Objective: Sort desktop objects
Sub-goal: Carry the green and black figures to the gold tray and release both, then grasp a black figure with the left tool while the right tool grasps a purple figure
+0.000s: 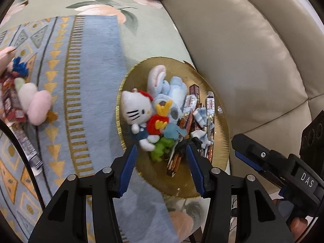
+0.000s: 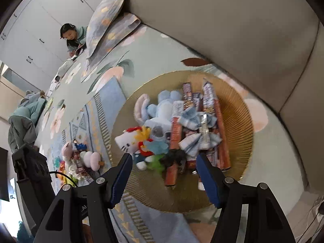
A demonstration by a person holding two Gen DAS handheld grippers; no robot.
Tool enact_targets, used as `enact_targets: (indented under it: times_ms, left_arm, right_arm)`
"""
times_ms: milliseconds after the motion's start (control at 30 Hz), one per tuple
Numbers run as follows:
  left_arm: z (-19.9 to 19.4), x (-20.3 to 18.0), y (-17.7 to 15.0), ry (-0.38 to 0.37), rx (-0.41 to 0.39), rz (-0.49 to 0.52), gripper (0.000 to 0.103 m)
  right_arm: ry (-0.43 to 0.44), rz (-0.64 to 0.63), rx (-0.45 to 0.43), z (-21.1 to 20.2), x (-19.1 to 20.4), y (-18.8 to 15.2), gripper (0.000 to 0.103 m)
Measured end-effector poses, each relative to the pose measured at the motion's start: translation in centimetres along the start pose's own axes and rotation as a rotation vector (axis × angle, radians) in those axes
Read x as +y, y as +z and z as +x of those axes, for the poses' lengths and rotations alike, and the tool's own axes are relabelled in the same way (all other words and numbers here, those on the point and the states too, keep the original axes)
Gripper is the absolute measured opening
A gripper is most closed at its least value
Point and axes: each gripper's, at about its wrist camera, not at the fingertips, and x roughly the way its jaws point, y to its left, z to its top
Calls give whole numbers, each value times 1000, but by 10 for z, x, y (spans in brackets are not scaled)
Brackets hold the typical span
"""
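Note:
A gold round tray (image 1: 219, 145) (image 2: 241, 121) lies on the patterned cloth and holds a white cat plush (image 1: 134, 106) (image 2: 125, 141), a blue bunny plush (image 1: 172, 93) (image 2: 162, 109), a small red and yellow knit doll (image 1: 158, 124), a green toy (image 1: 160, 148) (image 2: 156, 162) and several snack bars (image 1: 174, 162) (image 2: 220, 125). My left gripper (image 1: 162, 160) is open and empty just above the tray's near side. My right gripper (image 2: 164, 176) is open and empty over the tray; it shows at the right of the left wrist view (image 1: 249, 156).
A second pile of plush toys and snack bars (image 1: 30, 101) (image 2: 81, 160) lies on the cloth to the left. A beige sofa back (image 1: 253, 50) (image 2: 232, 30) rises right behind the tray. A cushion (image 2: 105, 16) and a seated person (image 2: 70, 36) are far back.

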Motion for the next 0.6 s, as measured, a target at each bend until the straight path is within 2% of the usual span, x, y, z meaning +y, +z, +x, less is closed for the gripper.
enact_targets:
  times_ms: [267, 600]
  left_arm:
    - [-47, 48, -14, 53, -52, -84, 48]
    - [-123, 147, -30, 174, -142, -228, 48]
  right_arm:
    - [56, -91, 48, 14, 51, -17, 64]
    - [129, -217, 128, 39, 131, -49, 64]
